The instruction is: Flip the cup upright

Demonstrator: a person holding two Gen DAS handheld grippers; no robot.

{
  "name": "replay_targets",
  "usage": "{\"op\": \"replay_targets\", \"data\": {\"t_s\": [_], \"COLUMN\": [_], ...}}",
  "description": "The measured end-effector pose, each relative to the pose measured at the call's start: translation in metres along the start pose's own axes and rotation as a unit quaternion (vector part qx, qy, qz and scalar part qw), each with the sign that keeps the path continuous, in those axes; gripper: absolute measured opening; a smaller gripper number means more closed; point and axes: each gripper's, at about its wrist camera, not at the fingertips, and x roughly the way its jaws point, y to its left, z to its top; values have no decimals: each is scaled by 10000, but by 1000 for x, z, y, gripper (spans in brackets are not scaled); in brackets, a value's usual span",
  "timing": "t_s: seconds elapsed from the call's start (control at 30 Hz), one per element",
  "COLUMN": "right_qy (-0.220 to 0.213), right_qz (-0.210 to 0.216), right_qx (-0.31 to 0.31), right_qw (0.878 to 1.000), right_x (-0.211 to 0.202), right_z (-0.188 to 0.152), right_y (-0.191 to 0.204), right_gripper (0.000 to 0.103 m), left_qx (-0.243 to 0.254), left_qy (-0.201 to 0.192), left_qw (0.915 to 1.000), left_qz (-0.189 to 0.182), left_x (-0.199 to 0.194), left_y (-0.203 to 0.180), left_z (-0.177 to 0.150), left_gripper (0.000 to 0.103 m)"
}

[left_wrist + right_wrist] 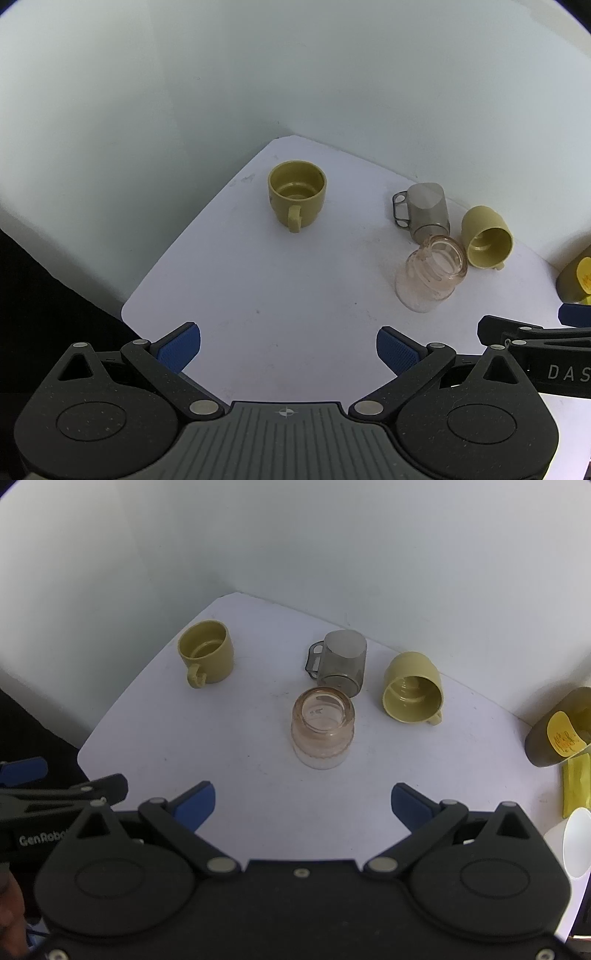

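A yellow mug (297, 199) (207, 657) stands upright at the far left of the white table. A grey clear mug (424, 212) (341, 664) stands upside down. A second yellow mug (487, 238) (412, 686) lies on its side, mouth toward me. A clear pinkish glass jar (430, 275) (323, 727) stands in front of them, mouth up. My left gripper (288, 350) is open and empty near the table's front edge. My right gripper (303, 805) is open and empty, just in front of the jar.
The white table (277, 295) (229, 746) sits in a corner of white walls. An olive container with a yellow sticky note (561, 734) (576, 280) stands at the right edge. A white cup (576, 842) and a yellow cloth (576, 786) lie at the right.
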Motion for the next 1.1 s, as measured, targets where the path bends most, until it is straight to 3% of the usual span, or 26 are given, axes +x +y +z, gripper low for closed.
{"op": "replay_targets", "data": {"t_s": [1.1], "right_qy": [10], "right_qz": [88], "right_qx": [79], "right_qw": [9999], "right_x": [2], "right_z": [4], "right_y": [-7], "right_gripper": [103], "left_qx": [44], "left_qy": [-38], "left_qw": [10000], "left_qz": [-7], "left_x": [-1], "left_y": [-2], "left_z": [2], "left_gripper": [103]}}
